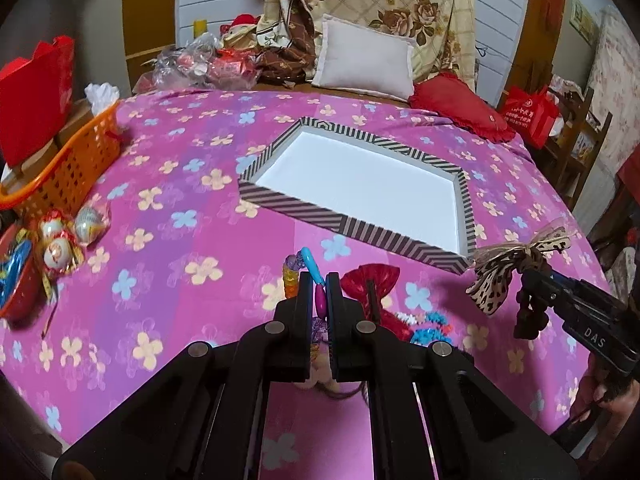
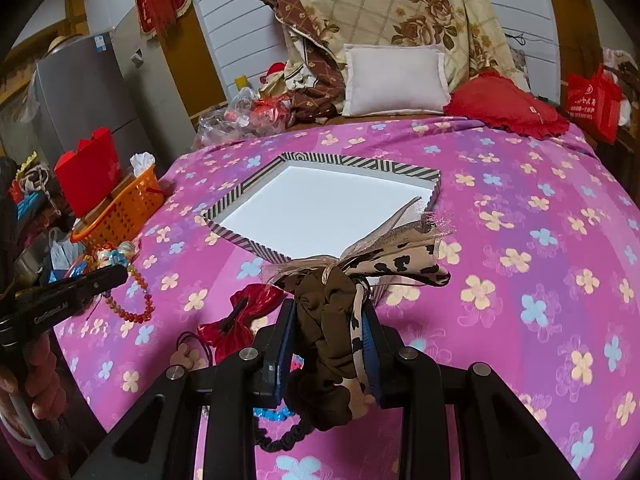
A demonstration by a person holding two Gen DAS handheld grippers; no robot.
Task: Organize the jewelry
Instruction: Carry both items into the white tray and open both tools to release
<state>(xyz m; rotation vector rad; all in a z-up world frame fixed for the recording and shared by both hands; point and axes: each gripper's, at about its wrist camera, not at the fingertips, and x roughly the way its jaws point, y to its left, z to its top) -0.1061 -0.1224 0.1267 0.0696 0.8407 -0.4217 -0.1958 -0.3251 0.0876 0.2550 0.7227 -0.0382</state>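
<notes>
Left hand-held gripper [image 1: 319, 280] clamped on bead bracelet [image 1: 316, 276], right hand-held gripper [image 2: 330, 320] on leopard-bow scrunchie [image 2: 332, 308] (both above the bedspread [image 1: 160, 280]).

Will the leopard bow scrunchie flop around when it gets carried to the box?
Probably yes. The leopard bow scrunchie looks like soft cloth: it bunches and droops between the right gripper fingers, and its thin ribbon tails splay out loosely. It likely weighs little and won't break if dropped into the striped box.

Each black gripper [image 1: 319, 280] [image 2: 329, 312] has blue-lined fingers, round silver screws and white lettering.
</notes>
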